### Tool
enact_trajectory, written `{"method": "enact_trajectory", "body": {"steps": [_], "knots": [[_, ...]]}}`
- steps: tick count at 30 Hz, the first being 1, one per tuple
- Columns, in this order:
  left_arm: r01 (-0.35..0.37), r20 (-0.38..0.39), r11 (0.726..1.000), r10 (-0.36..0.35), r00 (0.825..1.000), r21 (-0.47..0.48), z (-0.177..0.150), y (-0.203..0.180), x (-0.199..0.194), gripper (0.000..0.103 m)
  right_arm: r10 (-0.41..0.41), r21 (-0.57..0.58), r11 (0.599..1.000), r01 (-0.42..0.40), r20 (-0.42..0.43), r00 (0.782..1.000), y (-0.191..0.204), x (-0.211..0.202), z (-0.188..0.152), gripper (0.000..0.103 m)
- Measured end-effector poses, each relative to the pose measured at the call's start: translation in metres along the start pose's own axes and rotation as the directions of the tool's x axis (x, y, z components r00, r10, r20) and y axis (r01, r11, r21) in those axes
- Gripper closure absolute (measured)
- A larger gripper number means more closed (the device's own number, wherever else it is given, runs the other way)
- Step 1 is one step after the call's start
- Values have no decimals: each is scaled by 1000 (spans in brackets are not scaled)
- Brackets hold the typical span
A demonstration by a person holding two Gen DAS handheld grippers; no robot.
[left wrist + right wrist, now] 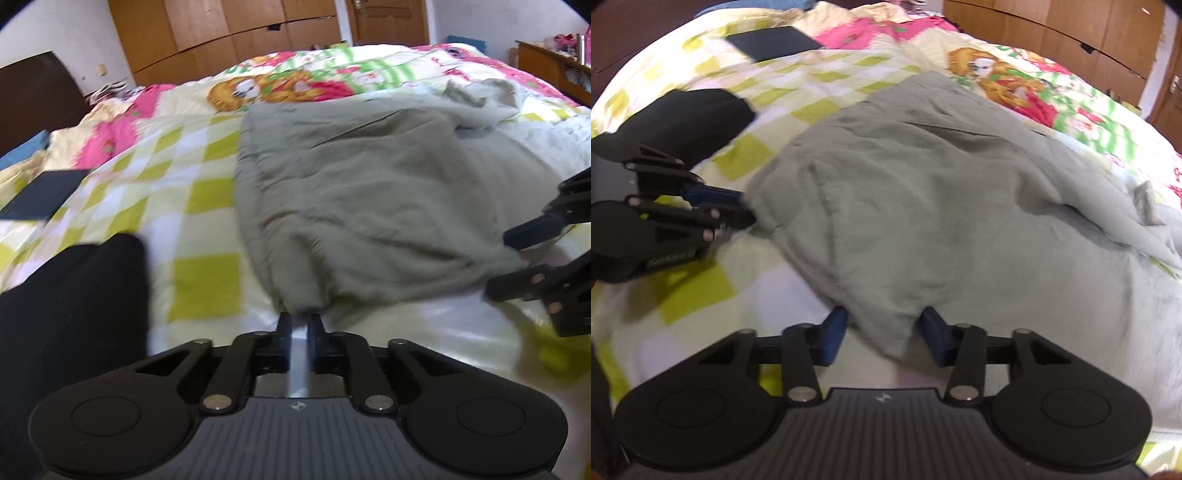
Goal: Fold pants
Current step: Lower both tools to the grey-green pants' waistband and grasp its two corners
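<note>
Grey-green pants (369, 184) lie crumpled on the patterned quilt (184, 184), their near edge toward me. My left gripper (299, 319) is shut on a bunched bit of that near edge. In the right wrist view it (746, 207) pinches the left near corner of the pants (923, 203). My right gripper (884, 321) stands at the other near corner. Its blue pads (836, 328) are apart with the cloth corner lying between them. The left wrist view shows the right gripper (496, 264) with the pants' corner between its spread fingers.
A black cloth mass (74, 295) lies on the quilt left of the pants, also visible in the right wrist view (687, 118). A dark flat slab (40, 199) rests further left. A dark headboard (33, 92), a wooden wardrobe (221, 33) and a side cabinet (554, 70) ring the bed.
</note>
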State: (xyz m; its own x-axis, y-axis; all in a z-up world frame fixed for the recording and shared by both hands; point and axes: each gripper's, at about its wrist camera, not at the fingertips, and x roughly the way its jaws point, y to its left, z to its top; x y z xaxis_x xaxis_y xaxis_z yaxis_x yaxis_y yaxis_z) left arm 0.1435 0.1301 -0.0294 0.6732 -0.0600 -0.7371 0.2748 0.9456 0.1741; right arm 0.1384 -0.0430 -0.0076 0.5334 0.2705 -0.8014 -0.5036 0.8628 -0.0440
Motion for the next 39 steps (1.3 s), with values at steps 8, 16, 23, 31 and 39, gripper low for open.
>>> {"method": "enact_trajectory", "body": {"steps": [8, 16, 23, 31, 39], "knots": [[41, 101, 997, -47, 994, 61, -11, 12, -28, 52, -73, -76, 994, 77, 56, 996, 20, -8, 6, 37], [78, 82, 987, -90, 993, 139, 4, 4, 15, 35, -93, -160, 983, 95, 23, 995, 24, 31, 24, 31], [34, 36, 993, -38, 999, 114, -14, 26, 3, 72, -28, -115, 993, 24, -36, 999, 43, 26, 30, 75], [118, 77, 993, -117, 990, -1, -33, 59, -34, 79, 11, -139, 990, -18, -46, 999, 70, 18, 29, 79], [136, 92, 981, -150, 984, 141, -11, 37, -9, 37, 18, -139, 990, -27, -68, 998, 70, 15, 27, 79]]}}
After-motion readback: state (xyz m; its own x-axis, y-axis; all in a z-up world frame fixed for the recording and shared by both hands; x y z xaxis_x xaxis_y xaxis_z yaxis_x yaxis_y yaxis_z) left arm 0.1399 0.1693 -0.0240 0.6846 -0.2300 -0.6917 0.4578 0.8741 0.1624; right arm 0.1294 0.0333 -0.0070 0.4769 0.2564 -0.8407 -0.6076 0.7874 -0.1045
